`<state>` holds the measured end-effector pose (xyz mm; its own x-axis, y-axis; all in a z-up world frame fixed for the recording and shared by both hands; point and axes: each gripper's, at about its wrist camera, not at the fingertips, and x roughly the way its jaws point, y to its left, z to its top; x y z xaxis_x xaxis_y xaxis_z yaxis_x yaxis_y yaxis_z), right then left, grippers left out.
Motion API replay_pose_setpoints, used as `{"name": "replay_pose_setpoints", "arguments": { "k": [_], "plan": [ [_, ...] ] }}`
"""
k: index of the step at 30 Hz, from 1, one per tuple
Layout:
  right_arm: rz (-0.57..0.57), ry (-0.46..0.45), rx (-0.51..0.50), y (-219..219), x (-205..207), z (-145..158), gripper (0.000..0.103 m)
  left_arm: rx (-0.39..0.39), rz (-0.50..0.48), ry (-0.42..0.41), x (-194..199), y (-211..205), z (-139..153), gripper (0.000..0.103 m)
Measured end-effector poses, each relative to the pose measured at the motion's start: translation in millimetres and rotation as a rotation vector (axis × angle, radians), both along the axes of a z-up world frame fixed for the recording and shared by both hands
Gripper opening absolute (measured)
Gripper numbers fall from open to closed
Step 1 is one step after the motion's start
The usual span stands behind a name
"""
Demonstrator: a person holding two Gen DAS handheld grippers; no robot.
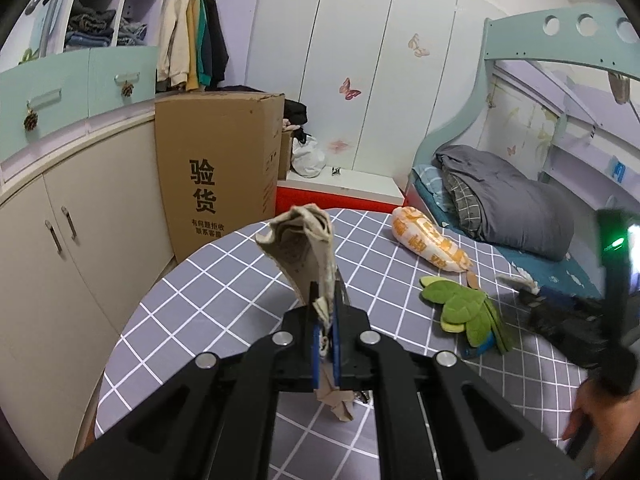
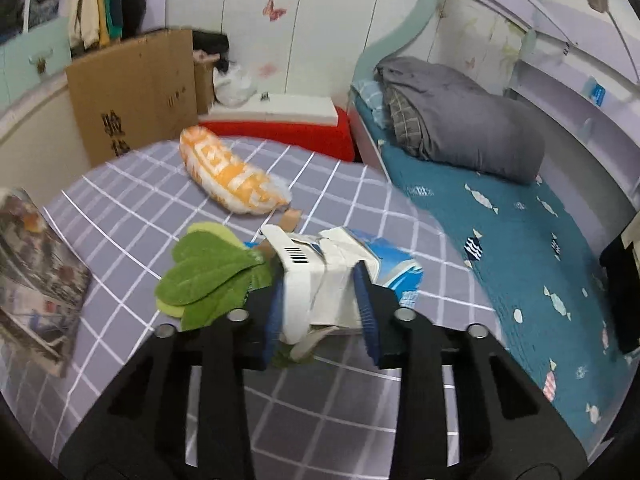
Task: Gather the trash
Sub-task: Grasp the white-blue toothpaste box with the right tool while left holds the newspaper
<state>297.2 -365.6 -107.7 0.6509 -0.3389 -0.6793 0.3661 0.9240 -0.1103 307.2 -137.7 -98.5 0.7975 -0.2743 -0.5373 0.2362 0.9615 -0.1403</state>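
Right now the crumpled white-and-blue carton point(image 2: 340, 276) lies on the tabletop point(image 2: 140, 200) directly between the right tool's point(image 2: 320, 312) blue pads, which pinch its sides, its long axis running away from the tool, while the left tool point(image 1: 326, 344) stays out of it, pressed together on a twisted paper scrap point(image 1: 308, 248).

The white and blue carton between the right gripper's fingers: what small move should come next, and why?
Probably lift it a little off the table. The right gripper has its fingers on both sides of the crushed carton, which lies partly on the green leaf-shaped cloth, so a short straight lift should free it.
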Motion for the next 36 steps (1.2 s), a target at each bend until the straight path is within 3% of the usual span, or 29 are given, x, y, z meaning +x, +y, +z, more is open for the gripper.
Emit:
{"name": "replay_pose_setpoints", "arguments": {
  "k": [3,6,15,23,29,36],
  "plan": [
    [0.005,-0.039,0.081,-19.0,-17.2,14.8,0.016,-0.001,-0.011,-0.007,-6.1,-3.3,5.0,0.004],
    [-0.013,-0.045,0.156,-44.0,-32.5,23.1,0.014,-0.003,-0.025,-0.010,-11.5,-8.0,10.1,0.004],
    [-0.041,-0.051,0.203,-79.2,-60.1,25.7,0.008,0.014,-0.051,-0.034,-27.6,-25.8,23.2,0.004],
    [0.037,-0.135,0.298,-78.2,-82.4,46.3,0.006,0.023,-0.045,-0.050,-38.5,-21.8,33.8,0.004],
    [0.145,-0.158,0.313,-35.4,-88.7,68.7,0.006,0.012,-0.023,-0.058,-45.0,-0.4,43.8,0.004],
    [0.331,-0.154,0.311,60.1,-73.1,87.6,0.006,-0.047,0.032,-0.038,-43.3,61.7,50.9,0.004]
  ]
}}
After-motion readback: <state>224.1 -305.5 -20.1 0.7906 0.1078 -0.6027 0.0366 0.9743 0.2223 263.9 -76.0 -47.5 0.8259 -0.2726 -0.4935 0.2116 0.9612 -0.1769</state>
